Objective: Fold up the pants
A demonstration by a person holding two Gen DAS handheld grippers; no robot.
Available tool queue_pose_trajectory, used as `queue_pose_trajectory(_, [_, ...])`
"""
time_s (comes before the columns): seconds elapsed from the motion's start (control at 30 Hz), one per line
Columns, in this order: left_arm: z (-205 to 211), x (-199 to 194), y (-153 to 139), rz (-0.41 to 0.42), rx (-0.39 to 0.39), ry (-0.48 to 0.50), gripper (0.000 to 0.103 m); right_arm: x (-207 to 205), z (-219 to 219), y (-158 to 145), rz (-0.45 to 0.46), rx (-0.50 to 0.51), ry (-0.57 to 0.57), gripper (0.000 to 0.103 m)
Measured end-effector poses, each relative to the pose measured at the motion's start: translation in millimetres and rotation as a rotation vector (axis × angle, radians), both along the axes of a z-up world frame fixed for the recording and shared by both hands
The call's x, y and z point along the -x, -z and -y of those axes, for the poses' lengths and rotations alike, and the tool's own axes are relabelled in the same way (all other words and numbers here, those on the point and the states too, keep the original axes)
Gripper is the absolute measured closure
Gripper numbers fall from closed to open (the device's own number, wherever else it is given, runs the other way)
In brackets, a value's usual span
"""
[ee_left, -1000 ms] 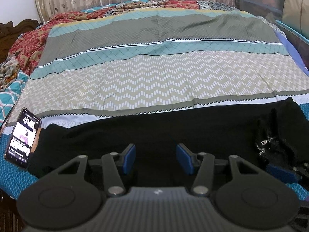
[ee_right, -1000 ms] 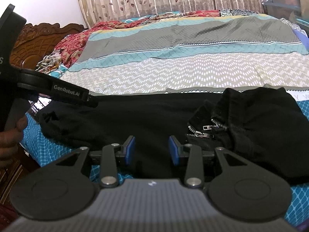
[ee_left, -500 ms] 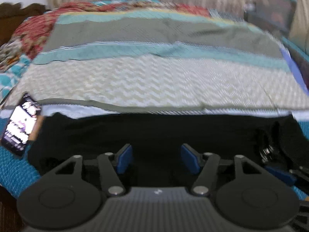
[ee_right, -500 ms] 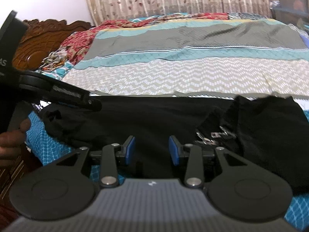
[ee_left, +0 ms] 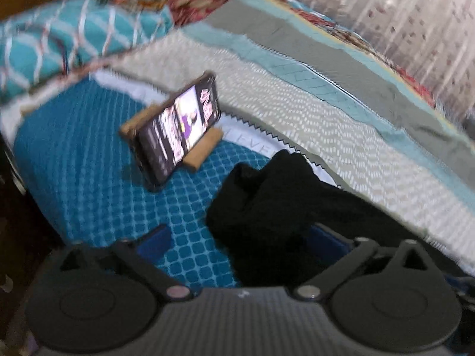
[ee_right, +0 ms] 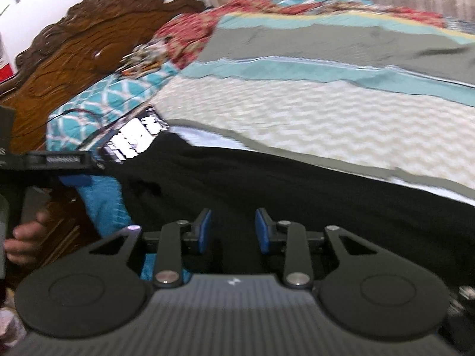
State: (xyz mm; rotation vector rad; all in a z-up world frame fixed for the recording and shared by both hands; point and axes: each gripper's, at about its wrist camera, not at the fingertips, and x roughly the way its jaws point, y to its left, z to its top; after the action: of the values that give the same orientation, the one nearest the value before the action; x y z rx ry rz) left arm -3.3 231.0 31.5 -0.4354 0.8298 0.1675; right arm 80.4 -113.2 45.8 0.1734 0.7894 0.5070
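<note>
Pants (ee_left: 267, 195) end between wide-apart jaws of left gripper (ee_left: 237, 237), phone (ee_left: 181, 130) at 11 o'clock, right gripper (ee_right: 233, 228) jaws apart over pants.

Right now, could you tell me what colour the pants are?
The pants are plain black, clearest in the right wrist view.

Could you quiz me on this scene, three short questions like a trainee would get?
1. True or false: the left claw is open around the hem end of the black pants.
2. What lies beside that hem on the bed? A) phone B) book C) cup
3. The right claw hovers open over the ____ pants.

Key: 1 true. 2 A, the lit phone. 3 black.
</note>
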Motion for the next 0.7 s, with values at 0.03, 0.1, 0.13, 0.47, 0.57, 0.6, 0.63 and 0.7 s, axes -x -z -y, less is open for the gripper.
queue_pose_trajectory(0.03, [-4, -2, 4, -0.009, 0.036, -0.005, 0.0, -5, -8, 0, -0.001, 0.0, -0.015, 0.069])
queue_pose_trajectory(0.1, [-13, -7, 16, -0.028, 0.118, -0.02, 0.0, -17, -24, 0, 0.002, 0.007, -0.04, 0.069])
queue_pose_trajectory(0.13, [-17, -9, 21, -0.031, 0.152, -0.028, 0.0, -23, -30, 1, -0.001, 0.01, -0.046, 0.07])
queue_pose_trajectory(0.47, [-8, -37, 42, 0.006, 0.143, -0.016, 0.001, -59, -52, 45, -0.241, -0.094, -0.036, 0.073])
queue_pose_trajectory(0.57, [-4, -39, 44, 0.013, 0.105, -0.024, 0.008, -62, -46, 57, -0.297, -0.167, 0.007, 0.073])
queue_pose_trajectory(0.6, [-3, -38, 43, 0.017, 0.09, -0.022, 0.009, -63, -42, 58, -0.313, -0.194, 0.018, 0.073])
queue_pose_trajectory(0.63, [-2, -38, 43, 0.022, 0.081, -0.018, 0.008, -64, -40, 58, -0.326, -0.215, 0.026, 0.073])
queue_pose_trajectory(0.7, [0, -38, 45, 0.032, 0.076, -0.009, 0.004, -62, -34, 59, -0.34, -0.247, 0.038, 0.074])
